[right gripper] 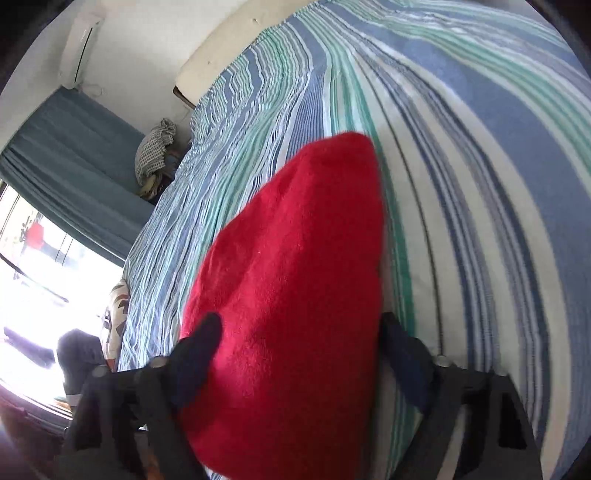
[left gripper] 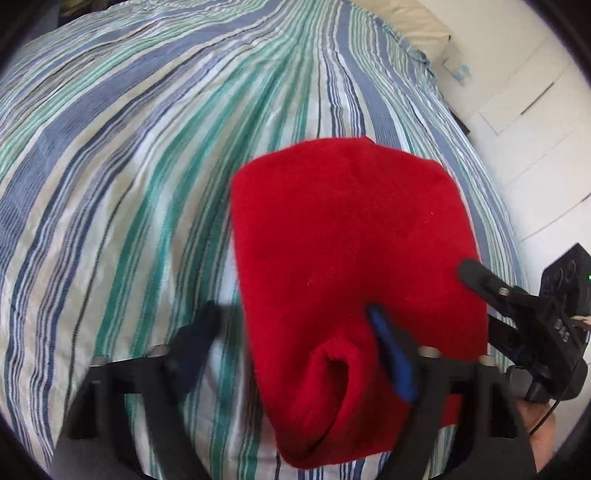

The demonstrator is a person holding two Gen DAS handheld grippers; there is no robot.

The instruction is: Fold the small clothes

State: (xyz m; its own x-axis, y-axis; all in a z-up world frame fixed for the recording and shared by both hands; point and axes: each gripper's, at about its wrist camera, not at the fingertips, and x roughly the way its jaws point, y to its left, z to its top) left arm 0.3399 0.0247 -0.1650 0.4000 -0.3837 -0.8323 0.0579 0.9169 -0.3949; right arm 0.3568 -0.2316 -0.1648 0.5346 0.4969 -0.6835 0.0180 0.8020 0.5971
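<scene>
A red fleece garment (left gripper: 343, 229) lies folded on the striped bedspread (left gripper: 147, 166), with a rolled opening at its near end. My left gripper (left gripper: 295, 312) straddles that near end: the right finger (left gripper: 391, 354) lies on the red cloth and the left finger (left gripper: 203, 332) stands just off its left edge over the sheet. My right gripper (left gripper: 491, 291) reaches onto the garment's right edge. In the right wrist view the red garment (right gripper: 295, 277) fills the gap between the fingers of the right gripper (right gripper: 301, 319). I see no clear pinch by either one.
A cream pillow (left gripper: 413, 26) lies at the bed's far end, and white cabinets (left gripper: 535, 110) stand beside the bed. A blue curtain (right gripper: 74, 158), a bright window (right gripper: 33, 277) and a checked bundle of cloth (right gripper: 153, 151) are past the bed's other side.
</scene>
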